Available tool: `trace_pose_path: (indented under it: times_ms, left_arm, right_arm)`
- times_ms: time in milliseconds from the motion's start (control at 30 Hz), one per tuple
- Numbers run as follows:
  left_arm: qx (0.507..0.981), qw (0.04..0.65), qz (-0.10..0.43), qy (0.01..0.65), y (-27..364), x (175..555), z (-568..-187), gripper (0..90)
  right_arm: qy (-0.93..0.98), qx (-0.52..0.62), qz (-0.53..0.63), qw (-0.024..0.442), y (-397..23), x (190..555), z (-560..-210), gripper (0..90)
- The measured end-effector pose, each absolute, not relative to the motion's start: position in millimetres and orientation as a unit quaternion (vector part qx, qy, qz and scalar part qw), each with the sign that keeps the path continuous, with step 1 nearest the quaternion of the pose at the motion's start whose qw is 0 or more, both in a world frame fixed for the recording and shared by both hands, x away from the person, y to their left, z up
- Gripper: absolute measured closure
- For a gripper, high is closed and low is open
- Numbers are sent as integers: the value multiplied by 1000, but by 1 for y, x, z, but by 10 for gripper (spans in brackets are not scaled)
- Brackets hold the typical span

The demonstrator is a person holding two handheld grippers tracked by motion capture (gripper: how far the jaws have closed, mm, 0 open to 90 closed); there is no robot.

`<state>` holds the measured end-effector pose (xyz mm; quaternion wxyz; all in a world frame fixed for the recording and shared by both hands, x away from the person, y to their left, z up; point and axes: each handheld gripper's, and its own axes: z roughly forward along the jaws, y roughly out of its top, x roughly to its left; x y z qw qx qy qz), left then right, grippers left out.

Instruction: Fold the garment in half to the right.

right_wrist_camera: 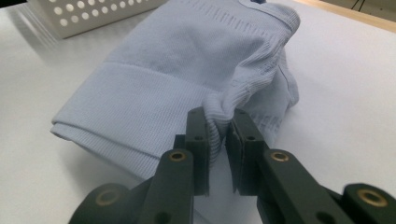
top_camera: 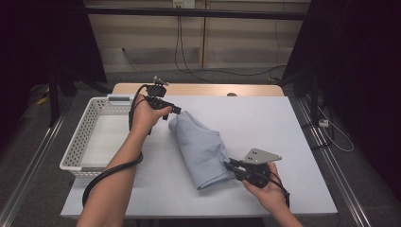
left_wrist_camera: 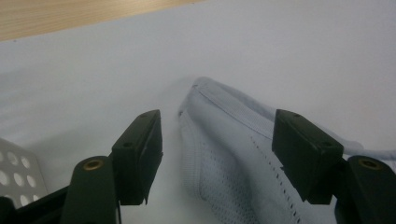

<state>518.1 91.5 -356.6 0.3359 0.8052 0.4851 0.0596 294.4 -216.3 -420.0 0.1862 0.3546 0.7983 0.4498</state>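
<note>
A folded pale-blue garment (top_camera: 202, 151) is lying on the white counter (top_camera: 265, 127), just right of the white basket (top_camera: 90, 137), running diagonally from the far end near the basket's far corner to the near end well clear of the basket.

Right hand-held gripper (top_camera: 232, 166): sitting at the garment's near end, on the side away from the basket. In the right gripper view its jaws are standing almost closed, and the right hand-held gripper (right_wrist_camera: 218, 128) is pinching a bunched ribbed edge of the garment (right_wrist_camera: 177, 70) between the pads. The fabric is puckering upward where it is being clamped. The basket (right_wrist_camera: 88, 14) is showing beyond the garment in that view.

Left hand-held gripper (top_camera: 172, 112): sitting at the garment's far end, beside the basket's far corner, with the person's hand wrapped around its body. In the left gripper view the left hand-held gripper (left_wrist_camera: 217, 140) is standing with jaws apart, about midway open. The garment's (left_wrist_camera: 233, 154) hem and perforated knit are lying between the jaws, but neither pad is pressing on the cloth; a gap is showing on both sides. A corner of the basket (left_wrist_camera: 16, 172) is sitting at that view's lower edge, left of the garment.

Cables are trailing from both grippers back along the forearms.
</note>
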Motion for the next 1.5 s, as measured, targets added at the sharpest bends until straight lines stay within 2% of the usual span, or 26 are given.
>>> trace_pose_path:
  times_ms: [1500]
  left_arm:
    - [805, 347, 49, 479, 106, 487, -360, 222]
  right_arm:
    - [815, 344, 420, 201, -221, 303, -436, 797]
